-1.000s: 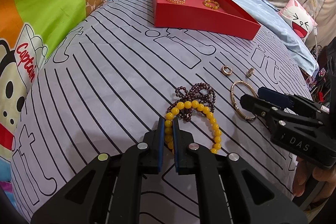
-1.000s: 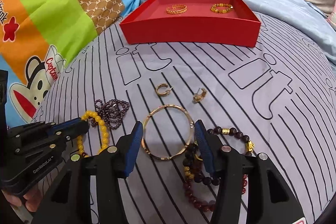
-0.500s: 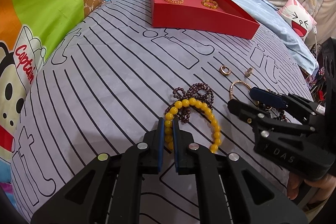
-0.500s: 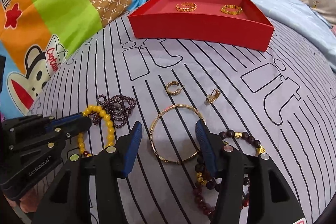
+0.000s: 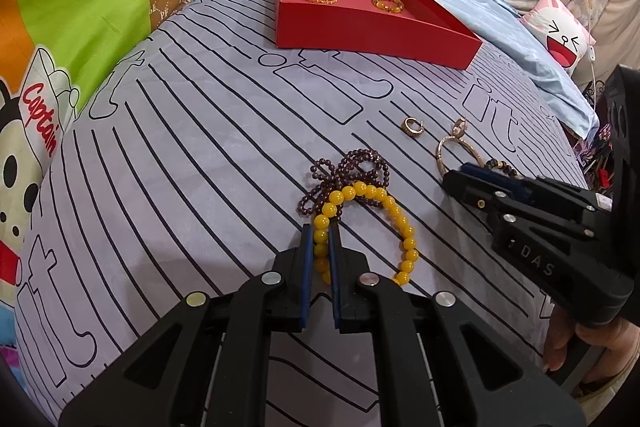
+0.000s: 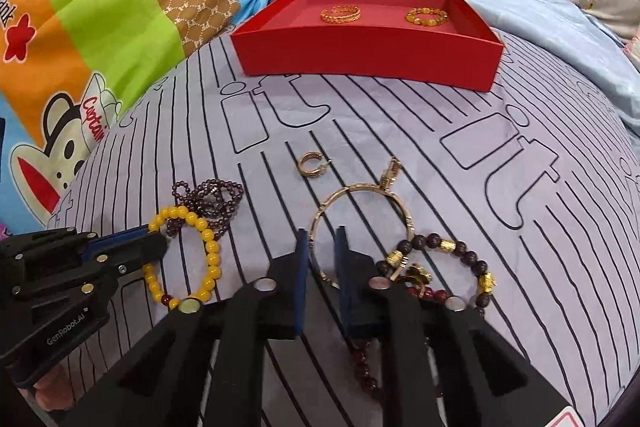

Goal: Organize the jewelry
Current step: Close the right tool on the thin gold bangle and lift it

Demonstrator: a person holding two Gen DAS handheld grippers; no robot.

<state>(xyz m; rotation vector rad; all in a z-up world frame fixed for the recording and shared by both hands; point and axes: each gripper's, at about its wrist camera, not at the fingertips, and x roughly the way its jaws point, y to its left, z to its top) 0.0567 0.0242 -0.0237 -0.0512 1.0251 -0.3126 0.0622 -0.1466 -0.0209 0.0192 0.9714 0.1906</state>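
A striped grey bedsheet (image 5: 192,163) covered the bed, and at its far side sat a shallow red tray (image 6: 360,55) with two gold bracelets already lying inside it. The rest of the jewelry lay loose on the sheet, well apart from the tray. The yellow bead bracelet (image 5: 384,211) rested partly on a dark garnet bead strand (image 5: 352,167); it looked light and floppy, strung beads that would likely sag and swing if lifted, so a pinch straight across a bead or two seemed the sound hold. The left gripper (image 5: 320,247) had exactly that: its blue pads were closed on the bracelet's near-left stretch, beads showing in the narrow gap between them. To the right lay the thin gold bangle (image 6: 360,223), stiff, smooth and probably slippery, best taken across its rim. The right gripper (image 6: 322,255) stood with its fingers narrowed around the bangle's near-left rim, one finger outside the hoop and one inside, though whether they truly pinched it could not be told. A dark bracelet with gold spacer beads (image 6: 456,259) touched the bangle's right edge. Beyond lay a small gold hoop earring (image 6: 310,165) and a small gold clasp earring (image 6: 390,173), the latter just at the bangle's far rim.
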